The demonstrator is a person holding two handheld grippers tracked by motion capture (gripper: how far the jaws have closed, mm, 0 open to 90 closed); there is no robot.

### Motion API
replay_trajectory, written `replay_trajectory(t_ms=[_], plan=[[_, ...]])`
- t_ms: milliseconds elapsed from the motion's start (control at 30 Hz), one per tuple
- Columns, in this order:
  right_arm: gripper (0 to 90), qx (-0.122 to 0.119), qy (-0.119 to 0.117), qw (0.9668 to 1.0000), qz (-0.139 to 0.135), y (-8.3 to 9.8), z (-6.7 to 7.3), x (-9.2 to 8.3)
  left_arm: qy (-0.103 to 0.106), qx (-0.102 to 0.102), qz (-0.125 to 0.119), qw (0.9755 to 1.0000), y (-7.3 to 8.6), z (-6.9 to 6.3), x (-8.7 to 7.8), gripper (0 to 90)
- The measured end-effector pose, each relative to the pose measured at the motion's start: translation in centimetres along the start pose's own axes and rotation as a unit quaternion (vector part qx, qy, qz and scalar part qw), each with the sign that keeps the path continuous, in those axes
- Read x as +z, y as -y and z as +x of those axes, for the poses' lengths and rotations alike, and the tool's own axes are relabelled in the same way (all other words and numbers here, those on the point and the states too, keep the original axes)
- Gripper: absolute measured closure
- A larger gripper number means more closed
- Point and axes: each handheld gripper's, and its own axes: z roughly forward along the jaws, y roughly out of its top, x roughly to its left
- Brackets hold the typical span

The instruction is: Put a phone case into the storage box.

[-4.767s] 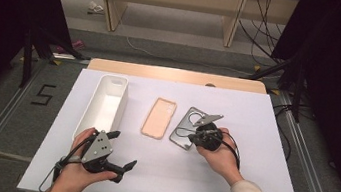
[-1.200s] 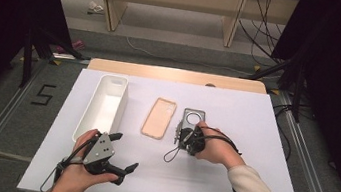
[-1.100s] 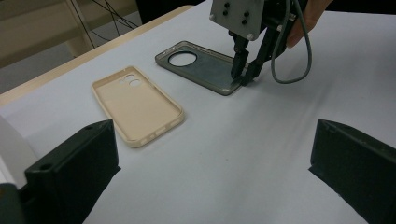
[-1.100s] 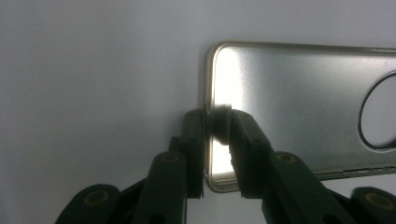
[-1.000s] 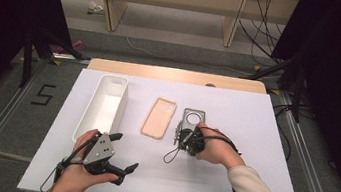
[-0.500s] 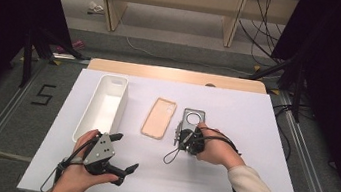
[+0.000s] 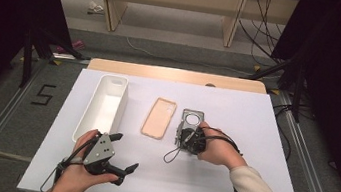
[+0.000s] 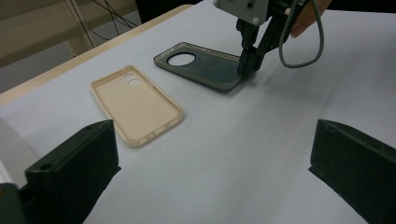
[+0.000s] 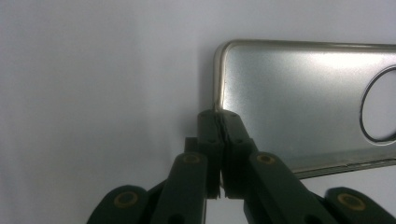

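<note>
The dark phone case (image 7: 190, 124) lies flat on the white tabletop (image 7: 263, 139), at about 3 o'clock of the beige phone case (image 7: 159, 118) and just beside it. The right gripper (image 9: 218, 122) has just pinched its jaws together on the dark case's near edge wall. The left gripper (image 7: 122, 157), at about 7 o'clock of both cases and just beside the white bin (image 7: 101, 109), rests with its jaws wide and nothing between them.

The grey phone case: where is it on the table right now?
In the high view the grey phone case lies flat right of centre, just right of the beige phone case, with the right gripper clamped on its near edge.
</note>
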Motion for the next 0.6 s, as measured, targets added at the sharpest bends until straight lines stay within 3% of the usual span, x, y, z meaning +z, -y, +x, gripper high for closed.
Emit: replay_trajectory(t_ms=[600], plan=[[88.9,0.012,0.026,0.9971,-0.071,1.4,0.7,-2.3,0.0,-0.004,0.002,1.0,0.1,0.0,0.2,1.6]])
